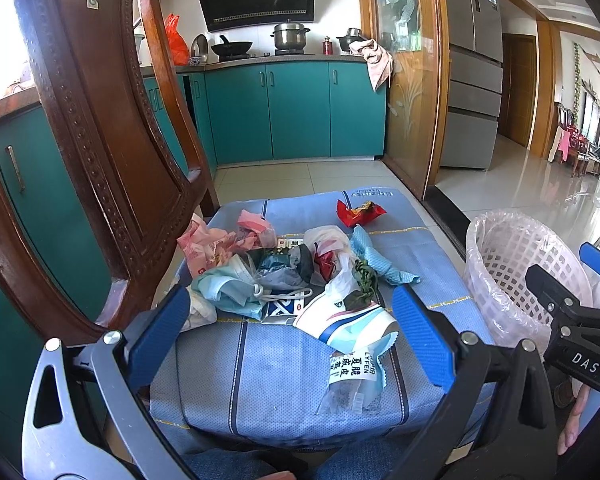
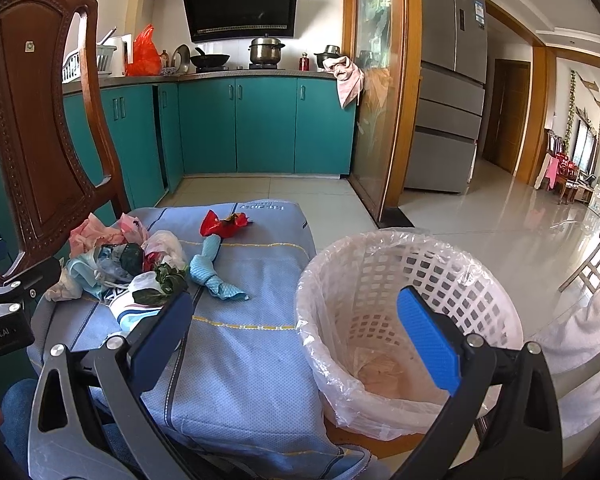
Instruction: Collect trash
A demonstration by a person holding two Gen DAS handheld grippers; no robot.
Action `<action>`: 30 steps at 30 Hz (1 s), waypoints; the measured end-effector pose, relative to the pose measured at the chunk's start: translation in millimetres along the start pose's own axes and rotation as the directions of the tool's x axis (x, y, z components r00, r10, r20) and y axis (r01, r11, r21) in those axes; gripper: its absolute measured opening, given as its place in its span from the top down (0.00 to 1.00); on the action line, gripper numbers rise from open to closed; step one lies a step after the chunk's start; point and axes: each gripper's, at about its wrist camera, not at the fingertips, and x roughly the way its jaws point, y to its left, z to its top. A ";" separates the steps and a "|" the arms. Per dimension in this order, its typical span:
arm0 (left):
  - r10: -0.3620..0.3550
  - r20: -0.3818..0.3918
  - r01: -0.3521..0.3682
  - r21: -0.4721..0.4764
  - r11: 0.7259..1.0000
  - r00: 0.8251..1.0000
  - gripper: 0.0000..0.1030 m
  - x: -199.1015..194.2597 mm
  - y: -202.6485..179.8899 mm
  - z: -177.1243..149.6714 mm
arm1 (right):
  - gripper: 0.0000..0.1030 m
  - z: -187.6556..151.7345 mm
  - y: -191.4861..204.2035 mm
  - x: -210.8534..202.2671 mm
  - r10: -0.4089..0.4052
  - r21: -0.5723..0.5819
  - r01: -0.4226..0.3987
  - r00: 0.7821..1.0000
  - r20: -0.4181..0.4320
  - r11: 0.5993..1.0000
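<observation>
Blue cushion [image 1: 284,364], teal cabinets [image 1: 300,112], tiled floor [image 2: 479,224]

A heap of trash [image 1: 284,280] lies on the blue cushion [image 1: 284,380]: crumpled pink wrappers [image 1: 220,240], a blue mask [image 1: 228,292], a clear bag [image 1: 331,256], wilted leaves [image 1: 363,280] and a white-blue packet [image 1: 351,320]. A red wrapper [image 1: 359,213] lies apart at the far edge, a twisted blue cloth [image 1: 375,258] just beside the heap. The white basket [image 2: 495,276], upright and lined with clear plastic, stands right of the cushion.
</observation>
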 end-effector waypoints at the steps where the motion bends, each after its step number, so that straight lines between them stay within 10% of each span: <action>1: 0.000 0.000 0.000 0.000 1.000 1.000 0.02 -0.2 -0.2 -0.1 | 0.03 0.2 0.1 0.0 0.000 0.000 0.000 1.000 0.000 1.000; 30: 0.006 -0.006 -0.006 0.008 1.000 1.000 0.02 1.5 -1.7 -0.6 | 0.03 -1.9 -10.4 1.7 -0.003 0.020 0.003 1.000 -0.015 1.000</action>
